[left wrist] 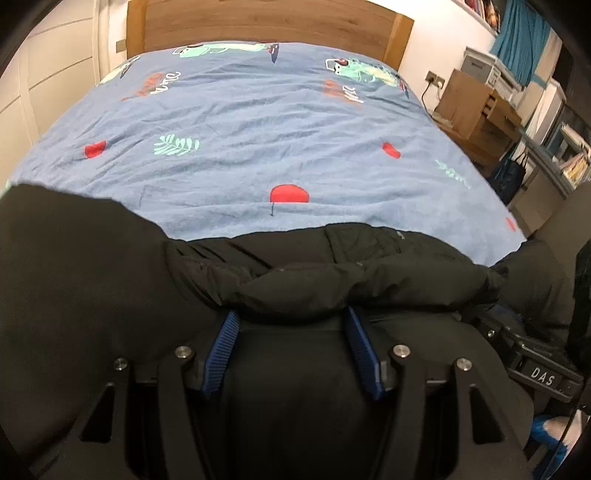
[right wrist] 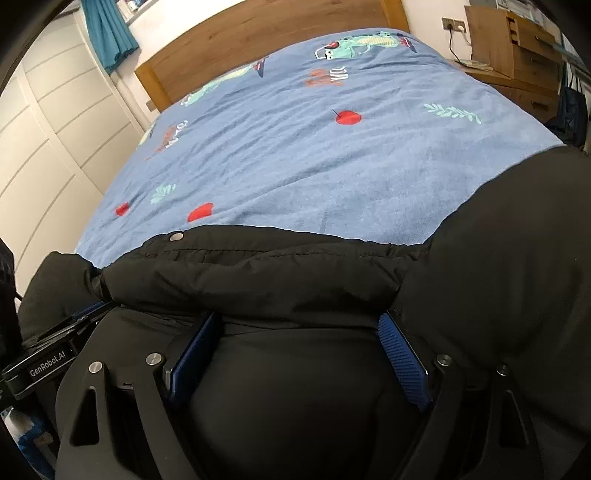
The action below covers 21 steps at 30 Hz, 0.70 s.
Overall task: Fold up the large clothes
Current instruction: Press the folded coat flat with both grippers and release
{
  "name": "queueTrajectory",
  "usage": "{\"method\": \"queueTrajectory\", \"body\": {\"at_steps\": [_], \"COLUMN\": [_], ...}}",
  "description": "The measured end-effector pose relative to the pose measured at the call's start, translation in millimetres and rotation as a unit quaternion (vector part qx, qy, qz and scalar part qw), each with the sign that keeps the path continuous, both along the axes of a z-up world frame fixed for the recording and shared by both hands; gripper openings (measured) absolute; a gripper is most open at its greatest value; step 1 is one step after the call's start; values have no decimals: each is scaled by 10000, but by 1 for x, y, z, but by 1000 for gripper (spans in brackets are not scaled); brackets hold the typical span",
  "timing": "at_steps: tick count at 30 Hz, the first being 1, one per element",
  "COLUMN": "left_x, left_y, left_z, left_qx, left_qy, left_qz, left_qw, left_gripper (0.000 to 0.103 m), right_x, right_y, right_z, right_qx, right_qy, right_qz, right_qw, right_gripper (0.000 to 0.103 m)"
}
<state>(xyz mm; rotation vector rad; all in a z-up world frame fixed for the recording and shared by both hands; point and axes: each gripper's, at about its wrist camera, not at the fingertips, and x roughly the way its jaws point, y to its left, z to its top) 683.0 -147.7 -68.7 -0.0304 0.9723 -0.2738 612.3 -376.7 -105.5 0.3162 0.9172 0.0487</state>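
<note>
A large black padded jacket [left wrist: 332, 273] lies at the near edge of the bed, bunched in thick folds; it also shows in the right wrist view [right wrist: 258, 273]. My left gripper [left wrist: 291, 314] has its blue pads [left wrist: 221, 350] spread wide, and the jacket's folded edge covers the fingertips. My right gripper [right wrist: 299, 317] also stands with its blue pads [right wrist: 402, 362] wide apart, tips hidden under the jacket fold. Black fabric fills the space between both pairs of fingers. The other gripper's body shows at the side of each view.
The bed has a blue cover [left wrist: 258, 140] printed with dinosaurs, leaves and red shapes, and a wooden headboard [left wrist: 266, 22]. A wooden bedside cabinet [left wrist: 476, 110] and shelves stand to the right. White wardrobe doors [right wrist: 48, 147] stand to the left.
</note>
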Motion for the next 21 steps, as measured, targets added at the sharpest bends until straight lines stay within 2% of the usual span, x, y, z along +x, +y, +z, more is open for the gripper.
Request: {"method": "queueTrajectory", "body": {"at_steps": [3, 7, 10, 12, 15, 17, 21], "left_x": [-21, -67, -90, -95, -96, -96, -98], "left_y": [8, 34, 63, 80, 96, 95, 88], "left_z": [22, 61, 63, 54, 36, 25, 10], "left_qx": [-1, 98, 187, 221, 65, 104, 267], "left_qy": [-159, -565, -436, -328, -158, -213, -348], "left_qz": [-6, -175, -139, 11, 209, 219, 297], "left_qw": [9999, 9982, 9988, 9992, 9996, 9995, 9986], "left_gripper": [58, 58, 58, 58, 59, 61, 65], "right_x": [-12, -57, -95, -110, -113, -113, -113], "right_y": [3, 4, -2, -8, -21, -28, -25], "right_z": [18, 60, 77, 74, 48, 32, 16], "right_qx": [-126, -316, -279, -341, -303, -170, -300], "right_qy": [-31, -519, -718, -683, -320, -283, -379], "right_qz": [-13, 147, 238, 179, 16, -61, -50], "right_qw": [9999, 9980, 9967, 9969, 9990, 9994, 9988], "right_gripper": [85, 85, 86, 86, 86, 86, 86]}}
